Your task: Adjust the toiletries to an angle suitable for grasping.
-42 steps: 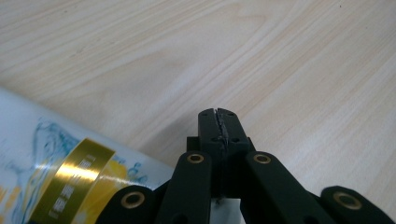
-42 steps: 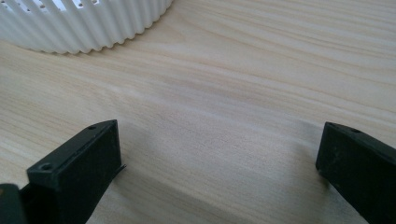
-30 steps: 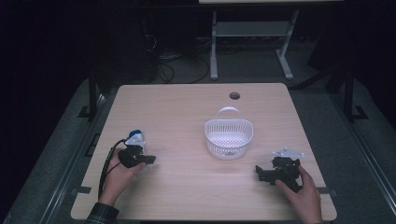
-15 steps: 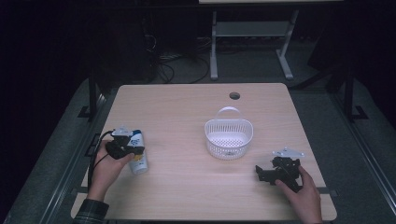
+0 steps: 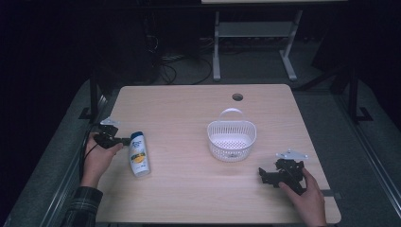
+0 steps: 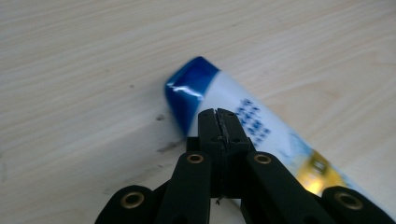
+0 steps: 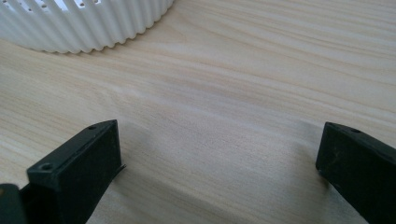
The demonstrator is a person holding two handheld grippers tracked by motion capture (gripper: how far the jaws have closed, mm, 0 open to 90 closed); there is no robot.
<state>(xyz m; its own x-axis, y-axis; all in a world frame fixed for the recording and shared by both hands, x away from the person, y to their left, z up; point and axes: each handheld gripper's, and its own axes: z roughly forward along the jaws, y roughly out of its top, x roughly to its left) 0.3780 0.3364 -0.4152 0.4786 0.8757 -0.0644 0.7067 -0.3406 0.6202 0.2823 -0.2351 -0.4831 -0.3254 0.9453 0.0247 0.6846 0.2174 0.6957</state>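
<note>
Bottle: white bottle [image 5: 137,153] with a blue cap lies on its side near the table's [image 5: 189,198] nine o'clock edge, cap end toward twelve, its length running to about five o'clock.
Left tool: left tool [image 5: 124,140] sits at the bottle's nine o'clock side, tips right by the cap end; from this angle I cannot tell if they touch it. In the left gripper view its jaws are pressed together with nothing between them, and the bottle [image 6: 261,135] lies just past the left tool's [image 6: 219,114] tips.
Right tool: right tool [image 5: 261,175] rests near the table's four o'clock corner, jaws spread wide apart over bare wood.
Basket: white slotted basket [image 5: 231,137], handle up, stands right of centre, at eleven o'clock from the right tool and well apart from the bottle.
</note>
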